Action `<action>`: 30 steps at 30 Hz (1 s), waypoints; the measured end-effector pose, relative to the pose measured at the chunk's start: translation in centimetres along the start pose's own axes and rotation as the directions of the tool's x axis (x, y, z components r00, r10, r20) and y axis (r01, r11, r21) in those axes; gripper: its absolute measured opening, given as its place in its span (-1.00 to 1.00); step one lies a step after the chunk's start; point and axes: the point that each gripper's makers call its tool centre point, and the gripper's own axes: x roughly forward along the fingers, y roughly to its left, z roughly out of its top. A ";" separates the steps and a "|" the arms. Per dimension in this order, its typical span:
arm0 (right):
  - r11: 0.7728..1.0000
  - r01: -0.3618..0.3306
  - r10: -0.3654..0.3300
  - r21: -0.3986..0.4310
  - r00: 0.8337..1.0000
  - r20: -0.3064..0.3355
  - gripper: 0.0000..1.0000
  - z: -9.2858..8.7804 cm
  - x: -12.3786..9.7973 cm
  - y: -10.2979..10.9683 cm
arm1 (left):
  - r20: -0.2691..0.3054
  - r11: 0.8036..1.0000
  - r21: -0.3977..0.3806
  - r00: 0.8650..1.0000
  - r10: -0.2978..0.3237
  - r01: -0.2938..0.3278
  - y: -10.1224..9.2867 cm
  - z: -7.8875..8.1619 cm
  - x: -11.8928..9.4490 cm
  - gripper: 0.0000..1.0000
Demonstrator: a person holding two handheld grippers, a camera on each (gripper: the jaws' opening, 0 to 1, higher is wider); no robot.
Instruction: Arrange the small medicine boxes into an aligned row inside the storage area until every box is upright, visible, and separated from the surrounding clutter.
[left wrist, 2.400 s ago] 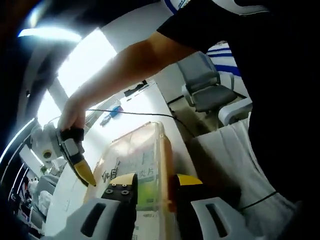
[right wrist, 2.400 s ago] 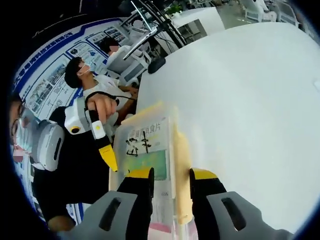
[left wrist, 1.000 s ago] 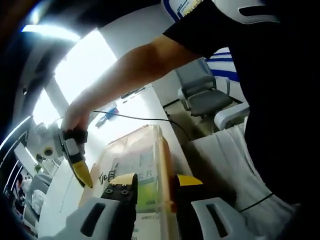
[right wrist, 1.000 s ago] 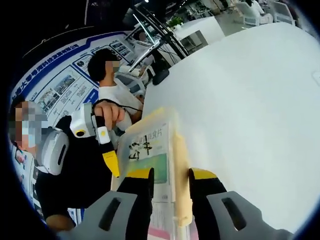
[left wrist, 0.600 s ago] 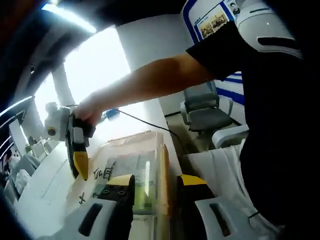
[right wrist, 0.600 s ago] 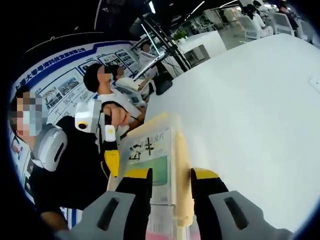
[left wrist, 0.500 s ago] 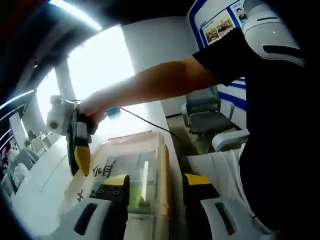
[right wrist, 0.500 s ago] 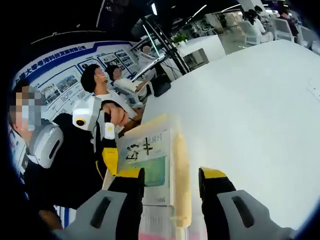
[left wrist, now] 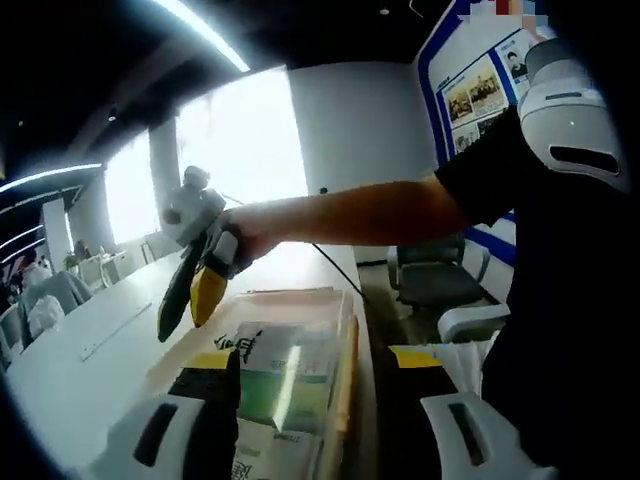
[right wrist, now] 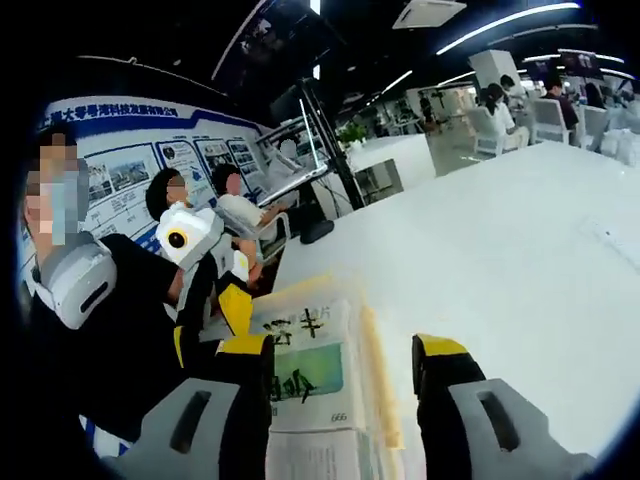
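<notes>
A clear plastic storage bin [left wrist: 345, 345] with an amber-tinted rim holds white-and-green medicine boxes [left wrist: 270, 375] standing close together. My left gripper [left wrist: 315, 360] is open, its jaws astride the bin's near wall without pressing it. From the opposite side, my right gripper [right wrist: 343, 348] is also open, its jaws either side of the bin's rim [right wrist: 378, 365], with a green-labelled medicine box [right wrist: 305, 375] just inside. In the left gripper view the right gripper [left wrist: 190, 295] hangs over the bin's far end in a person's hand. The right gripper view catches the left gripper [right wrist: 232, 300] beyond the boxes.
The bin rests on a large white table [right wrist: 500, 270]. A grey office chair [left wrist: 435, 280] stands beyond the table's end. Seated people [right wrist: 235, 205] and a dark stand [right wrist: 320, 150] are at the far side.
Both grippers' jaws have spread apart and no longer pinch the bin's walls. Both cameras have tilted upward, so the bin sits lower in each view.
</notes>
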 end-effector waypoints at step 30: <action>0.934 0.330 -0.269 -0.137 0.902 0.339 0.34 -0.4 -4.5 9.2 | 0.046 0.959 -0.102 0.962 0.268 -0.263 3.5 -0.1 -6.9 0.49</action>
